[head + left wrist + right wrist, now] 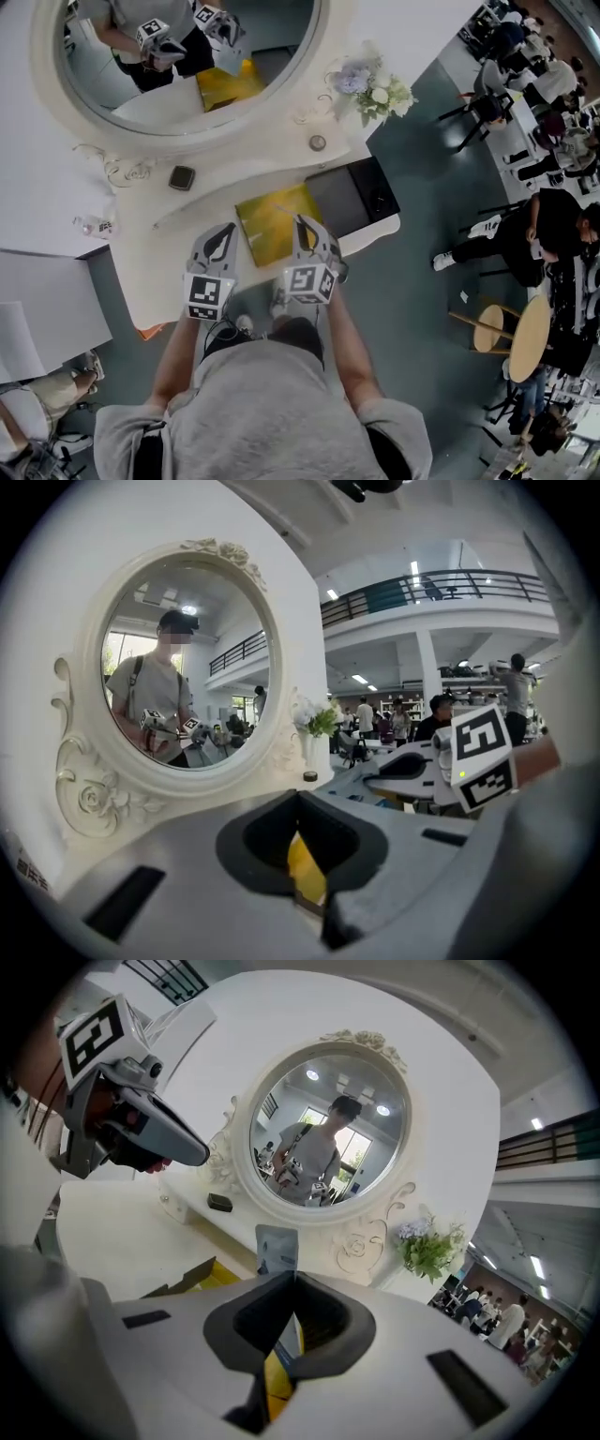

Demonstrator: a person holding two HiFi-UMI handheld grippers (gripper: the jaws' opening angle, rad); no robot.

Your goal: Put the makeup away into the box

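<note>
Vanity counter [187, 230], oval mirror [187, 94], open yellow box [272, 230] at centre frame.
My right gripper [303, 222], at the box's right edge, has its jaws clamped on an upright grey packet [277, 1249]. My left gripper [228, 230], lower left of the box, has its jaws together, empty.

Box [274, 225]: shallow, square, open, yellow inside, flat at front edge of vanity top [211, 192]; black lid [352, 195] lies open, flat, joined to its right side.

Sachet [277, 1247]: thin grey-blue packet, upright, lower edge pinched in closed jaws of right gripper [284, 1330], above box's near edge.

Black compact [182, 177]: small rounded square, closed, flat on vanity top, left of box, well apart from it.

Round pot [318, 142]: tiny, dark-topped, upright near flower vase [367, 89], behind lid.
</note>
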